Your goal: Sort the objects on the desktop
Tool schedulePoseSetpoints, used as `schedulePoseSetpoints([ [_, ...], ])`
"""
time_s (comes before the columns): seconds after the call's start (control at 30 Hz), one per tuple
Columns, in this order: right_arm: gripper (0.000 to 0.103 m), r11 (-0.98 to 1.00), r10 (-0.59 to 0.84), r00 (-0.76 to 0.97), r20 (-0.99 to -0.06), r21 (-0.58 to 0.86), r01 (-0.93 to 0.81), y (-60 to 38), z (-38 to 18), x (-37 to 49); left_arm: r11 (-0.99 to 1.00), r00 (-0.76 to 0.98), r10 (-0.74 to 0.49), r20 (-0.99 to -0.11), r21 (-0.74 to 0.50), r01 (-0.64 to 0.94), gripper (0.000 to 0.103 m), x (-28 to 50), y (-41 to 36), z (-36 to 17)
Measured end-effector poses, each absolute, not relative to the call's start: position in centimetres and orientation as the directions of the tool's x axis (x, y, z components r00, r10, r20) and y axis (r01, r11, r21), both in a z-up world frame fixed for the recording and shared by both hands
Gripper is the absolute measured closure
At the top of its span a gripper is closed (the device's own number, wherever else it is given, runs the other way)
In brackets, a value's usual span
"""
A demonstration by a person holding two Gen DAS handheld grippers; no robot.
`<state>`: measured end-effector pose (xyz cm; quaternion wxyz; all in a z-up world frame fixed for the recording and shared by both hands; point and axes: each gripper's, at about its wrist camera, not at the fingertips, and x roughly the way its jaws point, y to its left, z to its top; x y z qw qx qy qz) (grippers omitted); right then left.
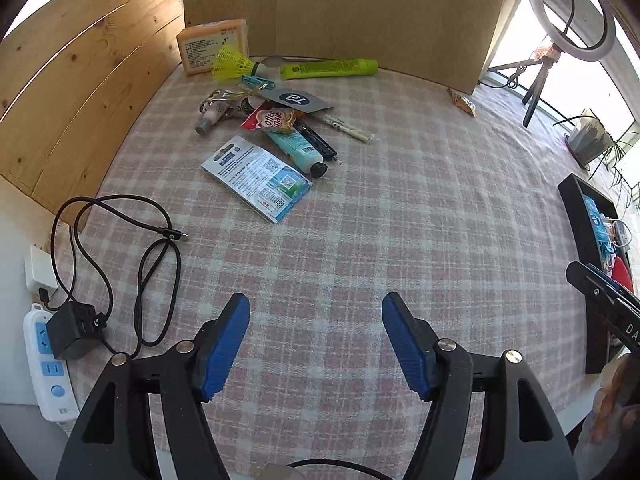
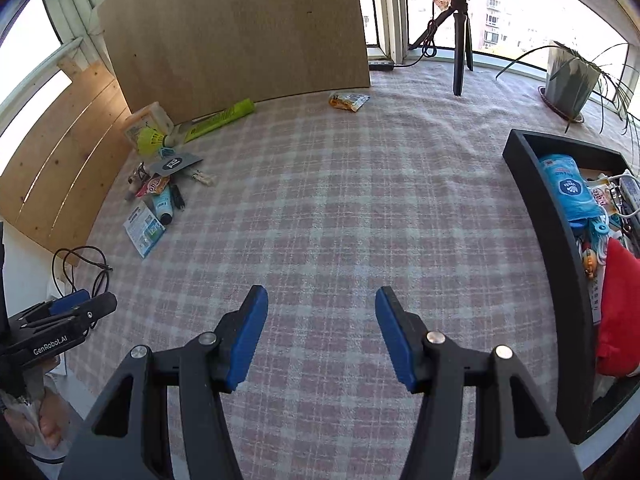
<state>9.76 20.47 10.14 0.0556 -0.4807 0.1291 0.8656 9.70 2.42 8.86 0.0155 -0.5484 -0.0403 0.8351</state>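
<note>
Both tongs (left (image 1: 316,320), right (image 2: 322,312)) gape wide over bare checked cloth (image 2: 320,208).

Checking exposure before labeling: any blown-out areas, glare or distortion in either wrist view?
Left wrist: windows clipped white, wood panel sunlit in streaks, pile sharp. Right wrist: upper-left panes blown out, buildings outside readable, tray evenly lit. Both: strong fisheye bending, dark corners, no motion blur.

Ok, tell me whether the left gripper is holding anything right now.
No. The left gripper is open, its blue pads spread wide with only the checked tablecloth showing between them.
</note>
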Motion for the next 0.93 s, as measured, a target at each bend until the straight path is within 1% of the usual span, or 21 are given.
schedulePoseSetpoints([
  [0.3,0.048,-0.958,-0.024,-0.522,-0.852,0.17,-0.233,20.9,9.8,10.4,-0.995,-0.409,0.086,-0.909,-0.098,0.008,0.036,10.1,3.4,9.2],
  [0.37,0.048,-0.958,-0.024,-0.521,-0.853,0.169,-0.232,20.9,9.7,10.4,-0.995,-0.414,0.084,-0.906,-0.095,0.006,0.032,10.1,3.7,9.3],
  [0.43,0.048,-0.958,-0.027,-0.518,-0.855,0.17,-0.23,20.9,9.6,10.4,-0.997,-0.424,0.075,-0.903,-0.083,0.001,0.031,10.2,3.9,9.4],
  [0.93,0.048,-0.961,-0.033,-0.488,-0.872,0.162,-0.226,20.4,7.8,9.7,-0.994,-0.395,0.087,-0.915,-0.104,0.022,0.031,9.5,3.7,7.9],
])
